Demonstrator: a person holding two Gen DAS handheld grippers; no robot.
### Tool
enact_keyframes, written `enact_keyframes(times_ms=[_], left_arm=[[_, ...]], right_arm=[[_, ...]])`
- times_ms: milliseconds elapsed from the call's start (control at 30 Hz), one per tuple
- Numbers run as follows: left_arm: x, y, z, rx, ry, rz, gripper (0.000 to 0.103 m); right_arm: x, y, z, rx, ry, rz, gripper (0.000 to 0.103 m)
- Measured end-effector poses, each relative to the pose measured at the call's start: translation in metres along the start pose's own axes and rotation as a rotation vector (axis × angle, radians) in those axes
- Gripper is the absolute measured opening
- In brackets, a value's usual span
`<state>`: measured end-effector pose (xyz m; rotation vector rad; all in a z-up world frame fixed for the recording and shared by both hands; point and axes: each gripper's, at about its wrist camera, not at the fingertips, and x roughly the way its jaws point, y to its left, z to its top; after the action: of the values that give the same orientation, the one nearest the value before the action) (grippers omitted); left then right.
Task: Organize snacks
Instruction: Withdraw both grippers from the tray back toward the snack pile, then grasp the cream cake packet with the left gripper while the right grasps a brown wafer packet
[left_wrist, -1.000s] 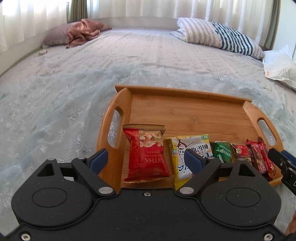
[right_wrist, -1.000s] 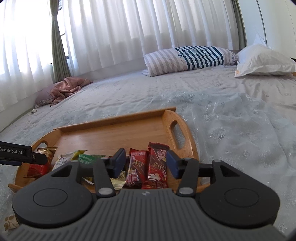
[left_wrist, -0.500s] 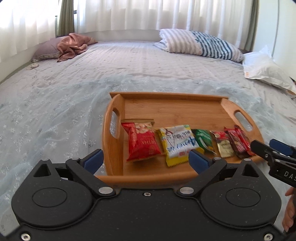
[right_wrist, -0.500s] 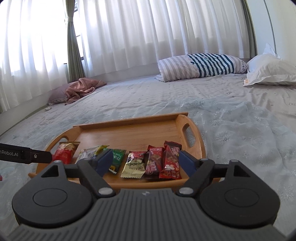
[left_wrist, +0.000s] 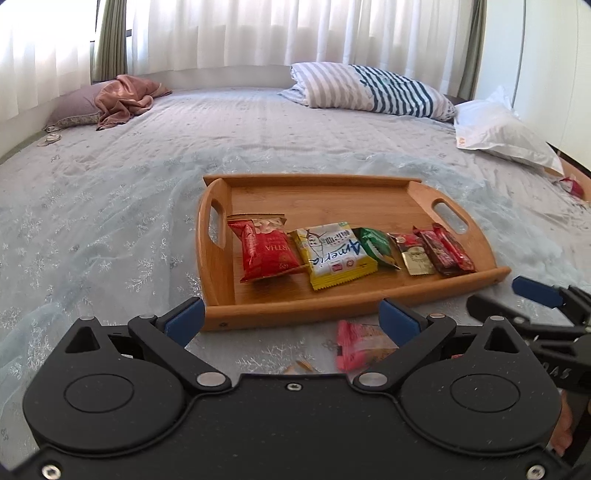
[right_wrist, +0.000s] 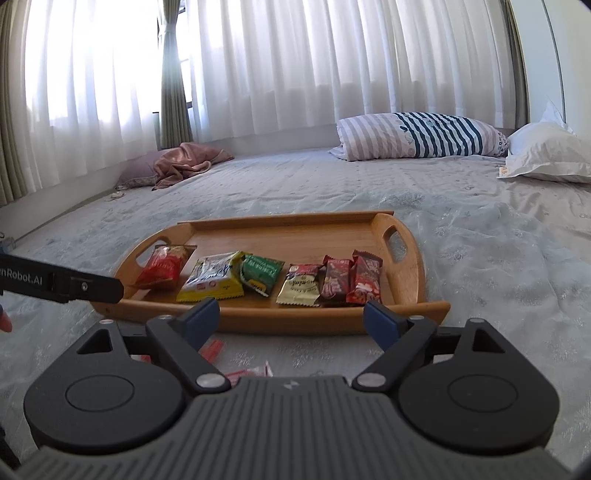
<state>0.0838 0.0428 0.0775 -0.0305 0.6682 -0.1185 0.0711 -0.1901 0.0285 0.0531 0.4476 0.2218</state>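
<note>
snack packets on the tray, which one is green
The green packet, third from the tray's left handle, between the yellow packet and the gold sachet.

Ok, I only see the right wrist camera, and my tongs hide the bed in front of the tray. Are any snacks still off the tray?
Observer: Yes. The left wrist camera shows a pink packet lying on the bedspread, just in front of the near rim of the wooden tray.
Operator: Are the left tongs holding it?
Observer: No. The left tongs are open, and the packet lies loose near their right-hand finger.
Operator: Anything else off the tray?
Observer: A small red thing sits far off, past the white pillow. It is too small to name.
</note>
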Motion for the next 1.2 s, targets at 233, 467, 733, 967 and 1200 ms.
enact_keyframes(times_ms=[233, 467, 733, 967, 1200], left_arm=[[-0.014, -0.003, -0.013, 0.021, 0.004, -0.015, 0.101], [-0.003, -0.001, -0.035, 0.029, 0.094, -0.039, 0.092], [0.007, 0.0, -0.047, 0.037, 0.118, -0.044, 0.076], [0.006, -0.002, -0.05, 0.044, 0.131, -0.058, 0.056], [-0.009, -0.007, -0.054, 0.035, 0.134, -0.111, 0.053]], right_arm=[[-0.009, 0.011, -0.013, -0.036, 0.006, 0.0, 0.096], [-0.017, 0.018, -0.03, -0.047, 0.026, 0.009, 0.097], [-0.022, 0.027, -0.052, -0.057, 0.057, 0.023, 0.099], [-0.025, 0.037, -0.063, -0.097, 0.051, 0.013, 0.099], [-0.032, 0.04, -0.067, -0.084, 0.016, 0.014, 0.092]])
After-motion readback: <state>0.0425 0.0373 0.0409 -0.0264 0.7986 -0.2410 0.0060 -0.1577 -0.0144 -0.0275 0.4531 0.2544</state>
